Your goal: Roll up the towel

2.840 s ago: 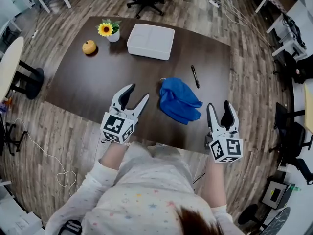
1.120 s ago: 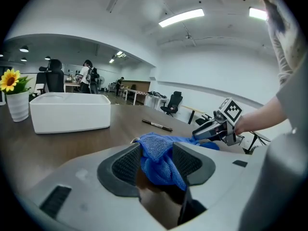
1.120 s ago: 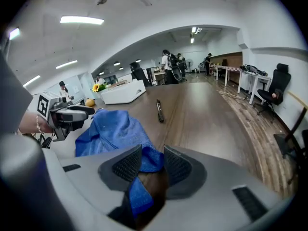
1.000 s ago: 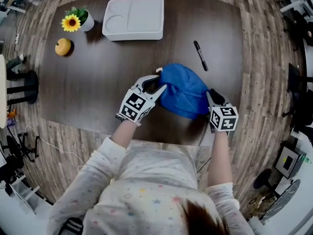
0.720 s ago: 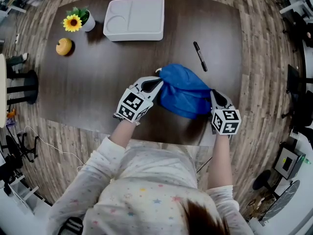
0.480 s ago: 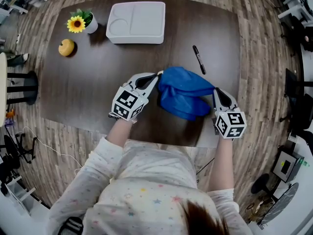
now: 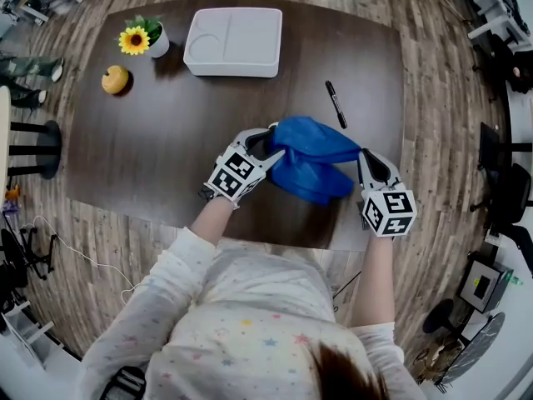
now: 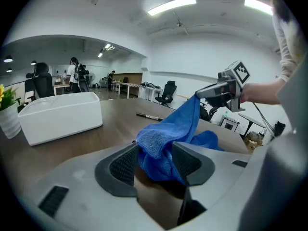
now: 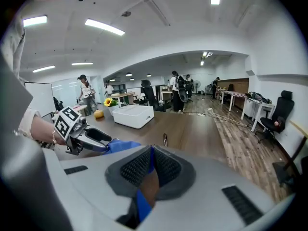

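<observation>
A blue towel (image 7: 312, 163) hangs bunched over the dark table (image 7: 166, 140), near its front edge, stretched between both grippers. My left gripper (image 7: 268, 140) is shut on a thick fold at the towel's left end (image 8: 166, 141); the cloth fills the gap between its pads (image 8: 126, 165). My right gripper (image 7: 364, 158) is shut on the towel's right corner, and a thin blue sliver (image 9: 151, 159) shows between its closed pads. The left gripper view shows the towel rising to the right gripper (image 8: 217, 91). The right gripper view shows the left gripper (image 9: 98, 138) holding blue cloth (image 9: 121, 146).
A black pen (image 7: 335, 104) lies just beyond the towel. A white tray (image 7: 234, 42) stands at the table's far side, with a sunflower pot (image 7: 141, 38) and a small orange fruit (image 7: 115, 79) to its left. Office chairs and desks stand around on the wood floor.
Both grippers, open and short of the towel at first, closed on its two ends. Over the last half second the left gripper shifted slightly right, letting the towel sag.
</observation>
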A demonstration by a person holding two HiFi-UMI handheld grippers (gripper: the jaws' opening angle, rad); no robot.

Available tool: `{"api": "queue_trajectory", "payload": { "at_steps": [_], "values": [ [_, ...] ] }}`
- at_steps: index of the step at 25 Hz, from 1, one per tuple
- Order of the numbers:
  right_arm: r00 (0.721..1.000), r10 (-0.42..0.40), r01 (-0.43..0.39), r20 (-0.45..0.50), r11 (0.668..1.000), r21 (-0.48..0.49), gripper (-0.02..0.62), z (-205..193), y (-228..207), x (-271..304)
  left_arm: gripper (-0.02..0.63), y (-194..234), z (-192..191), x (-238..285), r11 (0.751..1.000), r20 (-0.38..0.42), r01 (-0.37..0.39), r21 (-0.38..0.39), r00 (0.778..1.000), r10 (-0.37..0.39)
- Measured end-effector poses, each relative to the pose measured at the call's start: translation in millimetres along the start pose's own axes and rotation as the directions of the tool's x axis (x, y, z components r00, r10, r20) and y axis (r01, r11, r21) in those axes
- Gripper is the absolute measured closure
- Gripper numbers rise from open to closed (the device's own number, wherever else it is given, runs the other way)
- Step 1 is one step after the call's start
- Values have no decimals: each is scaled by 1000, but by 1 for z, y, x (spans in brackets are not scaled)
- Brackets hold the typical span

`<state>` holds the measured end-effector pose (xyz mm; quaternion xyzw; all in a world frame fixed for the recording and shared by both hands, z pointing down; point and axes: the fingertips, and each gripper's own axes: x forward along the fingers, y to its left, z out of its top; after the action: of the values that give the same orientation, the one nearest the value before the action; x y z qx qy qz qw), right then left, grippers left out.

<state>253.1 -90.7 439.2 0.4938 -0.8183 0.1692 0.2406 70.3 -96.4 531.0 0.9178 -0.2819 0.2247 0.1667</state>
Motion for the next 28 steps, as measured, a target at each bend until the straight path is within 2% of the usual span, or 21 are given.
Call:
{"api": "queue_trajectory", "payload": {
  "at_steps": [3,6,7,11,17,23,28],
  "values": [
    [1000,-3,3,-1,1000,5,580,-3,0,-2,410,5,-4,10,1000,-16,-7,2,1000,7],
    [1000,-5,5,1,1000,8,580,-4,0,-4,561,8,-5,14,1000,-33,15,27,999,-14],
    [1000,-6,6,3,1000,8,580,-4,1,-5,569,9,-4,12,999,-33,19,33,999,-17],
    [999,-12,12,37,1000,1,580,6,-2,-11,577,17,17,-6,999,10,-11,52,1000,11],
    [992,-14,21,123,998,-52,580,53,-8,-23,578,39,79,-45,994,116,-73,78,991,64],
    [967,-62,89,247,991,-100,581,120,-19,-36,577,40,141,-86,990,220,-46,133,975,16],
    [931,-108,159,349,980,-122,581,169,-37,-52,577,3,175,-104,977,256,52,207,961,-106]
  ]
}}
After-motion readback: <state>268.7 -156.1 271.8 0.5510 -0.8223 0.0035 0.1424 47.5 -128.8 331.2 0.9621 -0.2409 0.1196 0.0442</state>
